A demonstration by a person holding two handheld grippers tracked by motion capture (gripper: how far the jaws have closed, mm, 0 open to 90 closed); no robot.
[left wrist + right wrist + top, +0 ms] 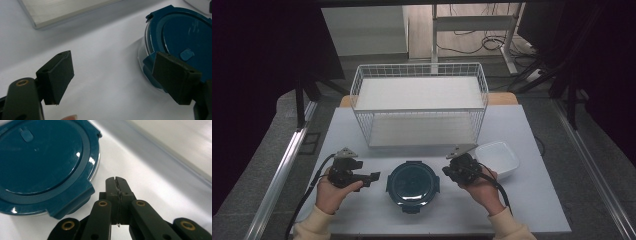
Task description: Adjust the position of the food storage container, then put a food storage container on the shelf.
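Note:
A round clear container with a dark teal clip lid [413, 184] sits on the white table near the front edge, between both hands. My left gripper [376, 178] is just left of it, pointing at it, jaws open with nothing between them; in the left gripper view [120, 80] its right pad overlaps the container's [180, 37] near side clip. My right gripper [445, 171] is at the container's right rim, jaws shut and empty. The right gripper view has its closed tips [116, 185] just beside the lid's [42, 160] side clip.
A white wire basket [419, 104] with two shelves stands behind the container. A white square dish [497, 159] lies on the table right of my right hand. The table's front edge is close to both forearms.

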